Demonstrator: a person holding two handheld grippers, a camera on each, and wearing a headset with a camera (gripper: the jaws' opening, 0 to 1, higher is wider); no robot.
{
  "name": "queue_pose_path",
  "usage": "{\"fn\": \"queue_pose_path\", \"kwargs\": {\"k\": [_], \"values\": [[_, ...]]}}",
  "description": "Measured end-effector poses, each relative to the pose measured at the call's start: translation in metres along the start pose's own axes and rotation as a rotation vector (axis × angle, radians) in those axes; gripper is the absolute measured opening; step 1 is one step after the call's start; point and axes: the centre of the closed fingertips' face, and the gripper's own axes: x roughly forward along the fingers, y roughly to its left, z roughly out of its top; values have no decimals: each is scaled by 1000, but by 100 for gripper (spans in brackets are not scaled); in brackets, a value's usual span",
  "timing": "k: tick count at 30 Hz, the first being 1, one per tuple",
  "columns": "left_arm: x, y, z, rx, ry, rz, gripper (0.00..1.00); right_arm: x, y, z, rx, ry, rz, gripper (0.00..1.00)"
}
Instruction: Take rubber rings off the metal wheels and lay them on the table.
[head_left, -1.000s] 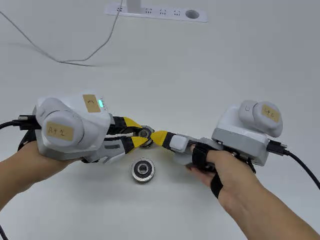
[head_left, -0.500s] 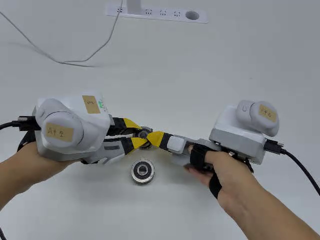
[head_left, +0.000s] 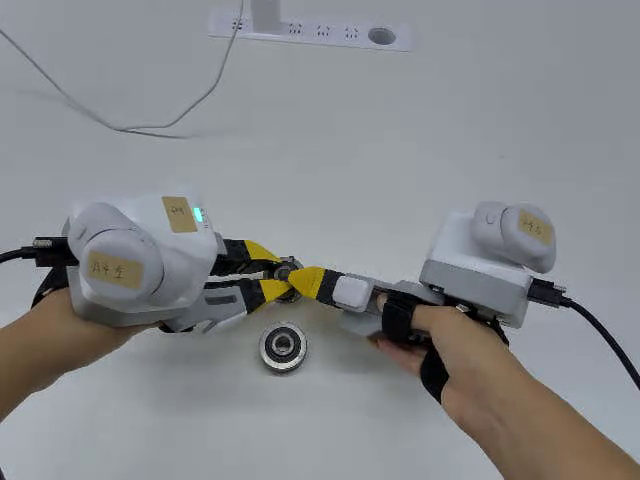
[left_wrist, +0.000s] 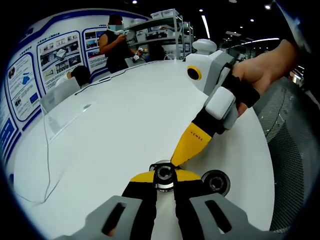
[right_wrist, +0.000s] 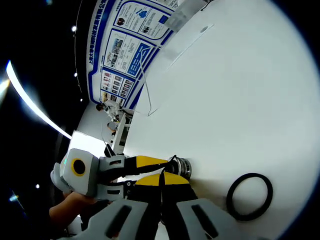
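Observation:
My left gripper (head_left: 282, 276) (left_wrist: 164, 178) is shut on a small metal wheel (head_left: 288, 268) (left_wrist: 164, 172), held just above the white table (head_left: 400, 150). My right gripper (head_left: 302, 282) (right_wrist: 162, 176) comes in from the right with its jaws shut and its yellow tips against the wheel's (right_wrist: 181, 167) rim. Whether they pinch a ring there I cannot tell. A second wheel (head_left: 283, 346) (left_wrist: 216, 182) with a black rubber rim lies flat on the table just in front of the jaws. In the right gripper view, a loose black rubber ring (right_wrist: 249, 196) lies on the table beside the right gripper.
A white power strip (head_left: 310, 26) sits at the far edge of the table. From it a grey cable (head_left: 150, 125) trails to the left. A black cable (head_left: 600, 335) leaves the right gripper's body. People stand beyond the table (left_wrist: 117, 42).
My right gripper has slid a little to the left, closing in on the held wheel. The left gripper and the wheel on the table have stayed put.

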Motion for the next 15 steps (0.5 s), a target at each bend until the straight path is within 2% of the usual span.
{"fn": "queue_pose_path", "kwargs": {"k": [7, 13, 15], "values": [[0, 0, 0, 2, -5, 6, 12, -2, 5, -3, 0, 14, 37, 0], [1, 0, 1, 10, -3, 12, 12, -3, 3, 0, -10, 7, 30, 0], [1, 0, 1, 16, 2, 8, 13, -3, 3, 0, 15, -1, 26, 0]]}}
